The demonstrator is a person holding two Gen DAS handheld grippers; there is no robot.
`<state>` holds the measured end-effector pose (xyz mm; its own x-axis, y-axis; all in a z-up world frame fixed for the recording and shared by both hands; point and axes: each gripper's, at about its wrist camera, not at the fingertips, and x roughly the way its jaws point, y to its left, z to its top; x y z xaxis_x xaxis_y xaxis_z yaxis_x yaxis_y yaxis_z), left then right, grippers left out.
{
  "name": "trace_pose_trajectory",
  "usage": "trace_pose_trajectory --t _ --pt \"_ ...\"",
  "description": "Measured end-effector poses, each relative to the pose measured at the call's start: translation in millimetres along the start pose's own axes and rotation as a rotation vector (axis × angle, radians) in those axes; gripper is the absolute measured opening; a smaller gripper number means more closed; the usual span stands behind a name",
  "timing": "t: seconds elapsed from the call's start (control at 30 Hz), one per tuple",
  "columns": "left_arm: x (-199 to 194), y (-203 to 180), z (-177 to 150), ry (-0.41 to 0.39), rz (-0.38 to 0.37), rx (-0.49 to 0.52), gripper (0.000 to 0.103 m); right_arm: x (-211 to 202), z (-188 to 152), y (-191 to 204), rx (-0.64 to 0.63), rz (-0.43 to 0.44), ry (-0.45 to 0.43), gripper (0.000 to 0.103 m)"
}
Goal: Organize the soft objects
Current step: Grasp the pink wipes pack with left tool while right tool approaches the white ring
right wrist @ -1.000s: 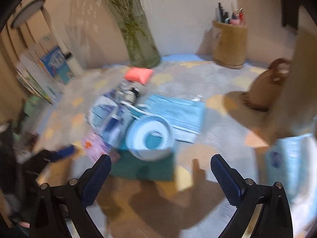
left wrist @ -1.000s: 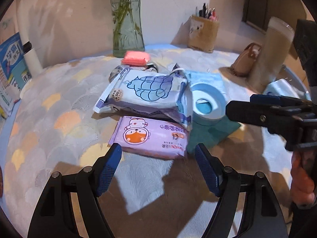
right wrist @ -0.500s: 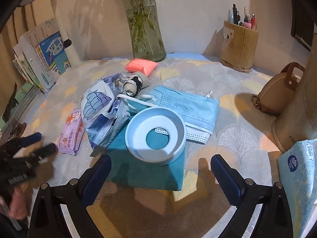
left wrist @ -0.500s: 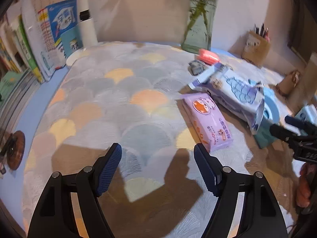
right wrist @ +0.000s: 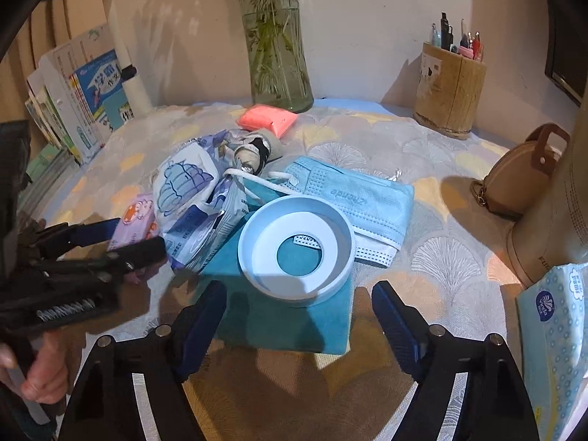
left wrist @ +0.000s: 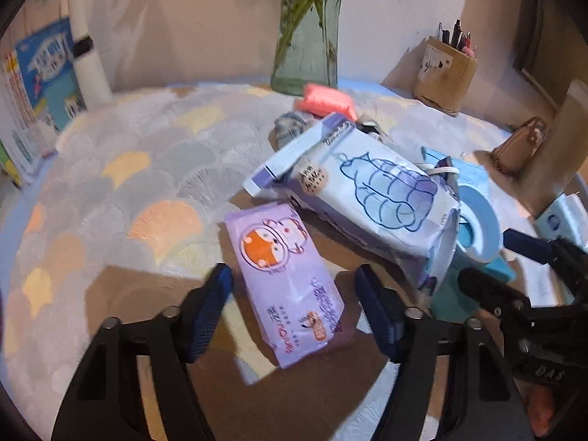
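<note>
The left gripper [left wrist: 294, 294] has just been closing; its jaws straddle the purple wipes pack [left wrist: 284, 279] without pressing it. The right gripper [right wrist: 297, 316] has also just been closing and stands apart over the teal cloth [right wrist: 294, 327], gripping nothing. A white ring [right wrist: 297, 250] sits on that cloth, touching the blue mask [right wrist: 352, 198] and the white pack [right wrist: 187, 191].

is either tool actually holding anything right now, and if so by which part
Nothing is held. The left tool straddles the purple wipes pack, jaws just closing, not gripping. The right tool is empty.
</note>
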<state>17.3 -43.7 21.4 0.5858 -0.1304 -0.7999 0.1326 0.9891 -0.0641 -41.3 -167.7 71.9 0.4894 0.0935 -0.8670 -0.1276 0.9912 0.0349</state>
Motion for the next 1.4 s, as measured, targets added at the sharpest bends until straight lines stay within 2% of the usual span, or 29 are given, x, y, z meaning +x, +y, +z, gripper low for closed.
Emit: trace_pose_trajectory --t 0.07,0.13,0.23,0.33,0.47,0.57,0.67,0.77,0.9,0.97,1.0,1.07,1.1,1.13,1.23,1.4 --pt "-0.7 1.2 -0.9 -0.008 -0.001 -0.002 0.050 5.8 2.9 -0.8 0.013 -0.047 0.017 0.081" --pt "-3.8 3.0 -2.7 -0.018 -0.002 -0.008 0.043 6.4 3.8 -0.8 0.013 -0.052 0.015 0.078" --pt "-10.2 9.1 -4.9 -0.032 -0.020 -0.037 0.037 -1.7 2.5 2.0 -0.008 -0.037 -0.034 0.055" --pt "-20.0 16.2 -10.9 -0.054 -0.012 -0.071 0.037 -5.1 1.2 9.2 -0.037 -0.054 -0.057 0.052" --pt "-39.4 31.0 -28.4 -0.097 0.025 -0.100 0.037 -13.9 -1.2 9.3 -0.041 -0.029 -0.087 0.050" --pt "-45.1 38.7 -38.6 -0.117 0.000 -0.119 0.037 -28.7 -6.7 4.0 -0.007 -0.006 -0.117 0.050" --pt "-49.1 37.2 -38.0 -0.158 -0.012 -0.114 0.037 -53.3 -24.8 0.1 0.038 0.030 -0.133 0.050" --pt "-46.3 31.7 -37.5 -0.145 -0.004 -0.090 0.037 -75.8 -46.4 1.9 0.048 0.043 -0.133 0.046" --pt "-52.2 32.5 -39.8 -0.174 -0.026 -0.087 0.037 -86.6 -71.1 8.9 0.026 0.020 -0.103 0.046" --pt "-52.7 35.9 -40.5 -0.174 -0.039 -0.099 0.037 -78.0 -80.6 10.9 0.032 0.018 -0.042 0.048" --pt "-52.8 37.9 -40.9 -0.173 -0.050 -0.107 0.037 -74.5 -83.1 10.8 0.041 0.019 -0.020 0.051" --pt "-53.7 41.2 -41.8 -0.175 -0.068 -0.119 0.037 -69.2 -88.9 10.9 0.069 0.033 -0.003 0.068" --pt "-54.2 41.6 -42.1 -0.178 -0.074 -0.120 0.037 -68.8 -90.9 12.4 0.075 0.045 -0.008 0.072" --pt "-54.7 41.3 -42.5 -0.180 -0.082 -0.118 0.037 -68.2 -90.5 14.3 0.074 0.047 -0.011 0.078" --pt "-56.3 36.8 -43.0 -0.190 -0.085 -0.095 0.037 -64.0 -79.8 20.0 0.053 0.001 -0.008 0.078" --pt "-55.2 35.4 -43.0 -0.185 -0.090 -0.081 0.037 -50.1 -47.0 20.3 0.066 -0.026 0.023 0.078"
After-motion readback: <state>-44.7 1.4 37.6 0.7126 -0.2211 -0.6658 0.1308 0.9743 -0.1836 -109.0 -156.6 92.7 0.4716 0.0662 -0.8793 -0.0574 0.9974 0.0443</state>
